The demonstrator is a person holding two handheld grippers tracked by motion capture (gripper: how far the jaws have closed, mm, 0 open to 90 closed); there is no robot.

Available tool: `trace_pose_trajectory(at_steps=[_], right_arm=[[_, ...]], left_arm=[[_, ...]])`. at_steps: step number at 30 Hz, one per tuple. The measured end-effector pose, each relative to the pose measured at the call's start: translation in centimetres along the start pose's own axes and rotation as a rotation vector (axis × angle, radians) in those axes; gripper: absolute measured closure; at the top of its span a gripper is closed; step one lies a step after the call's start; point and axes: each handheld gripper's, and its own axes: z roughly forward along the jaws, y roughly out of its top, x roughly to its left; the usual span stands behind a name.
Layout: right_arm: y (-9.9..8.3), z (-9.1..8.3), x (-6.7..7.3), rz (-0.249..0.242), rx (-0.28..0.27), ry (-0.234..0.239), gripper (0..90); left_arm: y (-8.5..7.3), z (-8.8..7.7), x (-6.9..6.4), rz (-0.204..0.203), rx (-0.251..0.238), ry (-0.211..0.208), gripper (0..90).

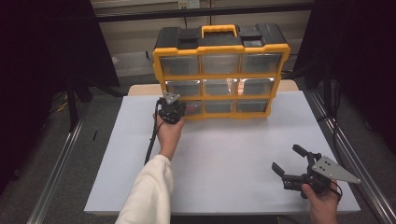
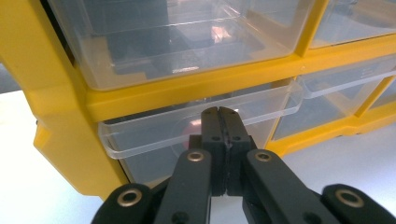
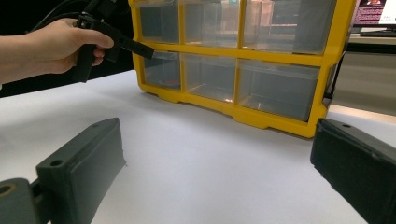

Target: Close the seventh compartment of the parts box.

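A yellow and black organizer (image 1: 219, 70) with clear drawers stands upright at the back of the white table (image 1: 224, 154). My left gripper (image 1: 179, 108) is at its bottom-left drawer (image 1: 192, 107). In the left gripper view that gripper (image 2: 218, 112) is shut, jaws pressed flat together, tips against the clear front lip of the bottom-left drawer (image 2: 154, 135). I see nothing between the pads. My right gripper (image 1: 287, 158) hovers near the table's front right, open, with bare table between its jaws (image 3: 219, 163). It faces the organizer (image 3: 280, 60) and the left gripper (image 3: 140, 46).
Metal rails (image 1: 345, 154) run along both sides of the table. Dark curtains hang at left and right. The drawers look empty except for a small reddish thing (image 2: 194, 126) inside the bottom-left one. A cable (image 1: 152, 140) trails from the left gripper.
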Motion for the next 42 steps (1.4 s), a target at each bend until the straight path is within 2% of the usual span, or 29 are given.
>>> trace_pose_trajectory(at_steps=[9, 36, 42], right_arm=[[0.02, -0.07, -0.01, 0.005, 0.000, -0.002, 2.2], [0.06, -0.10, -0.05, 0.006, 0.000, -0.004, 2.2], [0.05, -0.13, -0.14, 0.005, -0.005, -0.002, 2.2]], left_arm=[[-0.03, 0.17, 0.14, -0.016, -0.007, 0.013, 90.0], [-0.12, 0.65, 0.07, -0.010, -0.016, 0.014, 90.0], [-0.21, 0.51, -0.04, -0.015, -0.022, 0.014, 83.6]])
